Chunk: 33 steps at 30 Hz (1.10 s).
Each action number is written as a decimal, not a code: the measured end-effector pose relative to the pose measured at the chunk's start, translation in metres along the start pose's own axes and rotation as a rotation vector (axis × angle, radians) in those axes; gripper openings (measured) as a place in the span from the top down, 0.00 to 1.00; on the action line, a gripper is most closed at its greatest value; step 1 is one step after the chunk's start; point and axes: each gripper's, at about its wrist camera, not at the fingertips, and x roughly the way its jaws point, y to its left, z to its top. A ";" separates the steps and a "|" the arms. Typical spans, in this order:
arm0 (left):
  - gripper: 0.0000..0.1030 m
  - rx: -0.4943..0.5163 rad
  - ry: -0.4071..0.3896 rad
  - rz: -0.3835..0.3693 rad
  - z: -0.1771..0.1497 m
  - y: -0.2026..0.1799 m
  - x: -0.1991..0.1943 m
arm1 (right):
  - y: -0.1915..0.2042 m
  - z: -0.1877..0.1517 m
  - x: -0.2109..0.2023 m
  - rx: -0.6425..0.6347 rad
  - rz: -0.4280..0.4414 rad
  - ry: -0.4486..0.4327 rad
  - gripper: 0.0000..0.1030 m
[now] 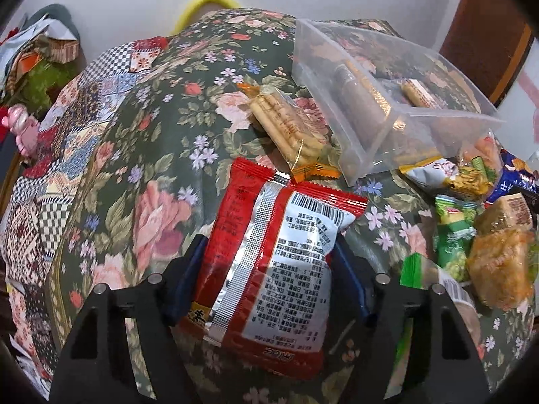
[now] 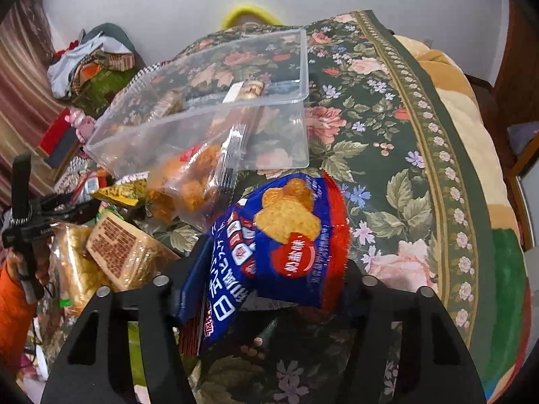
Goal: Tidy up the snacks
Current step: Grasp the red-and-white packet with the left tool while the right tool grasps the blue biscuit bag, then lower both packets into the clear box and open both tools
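Floral green cloth [image 1: 161, 168] covers the surface. Left view: my left gripper [image 1: 269, 262] jaws clamp the red-and-silver foil snack bag [image 1: 276, 252] mid-body, long axis pointing away toward the clear plastic bin [image 1: 363, 155]; light, crinkly, probably slippery.

Right view: right gripper [image 2: 269, 269] jaws hold the blue crisp packet [image 2: 279, 245], tilted, just short of the bin; puffy, crushable.

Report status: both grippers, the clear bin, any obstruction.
Left gripper shut on red snack bag. Right gripper shut on blue chip bag. Clear bin tilted, few snacks inside. Biscuit-stick pack lies before the bin.
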 end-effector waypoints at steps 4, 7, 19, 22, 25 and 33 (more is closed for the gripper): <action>0.30 -0.011 -0.037 0.007 -0.001 -0.002 -0.019 | 0.000 0.002 -0.011 0.006 0.000 -0.028 0.56; 0.30 -0.018 -0.067 0.006 0.000 -0.005 -0.035 | 0.001 0.003 -0.019 0.008 -0.008 -0.047 0.60; 0.30 -0.027 -0.189 -0.008 0.023 -0.022 -0.090 | 0.001 0.016 -0.051 0.015 -0.018 -0.142 0.61; 0.30 -0.023 -0.217 -0.019 0.031 -0.030 -0.098 | 0.003 0.024 -0.060 0.008 -0.020 -0.173 0.61; 0.30 -0.017 -0.240 -0.029 0.041 -0.038 -0.105 | 0.005 0.033 -0.068 0.004 -0.016 -0.210 0.61; 0.30 0.004 -0.283 -0.065 0.073 -0.064 -0.112 | 0.022 0.059 -0.076 -0.026 -0.001 -0.297 0.61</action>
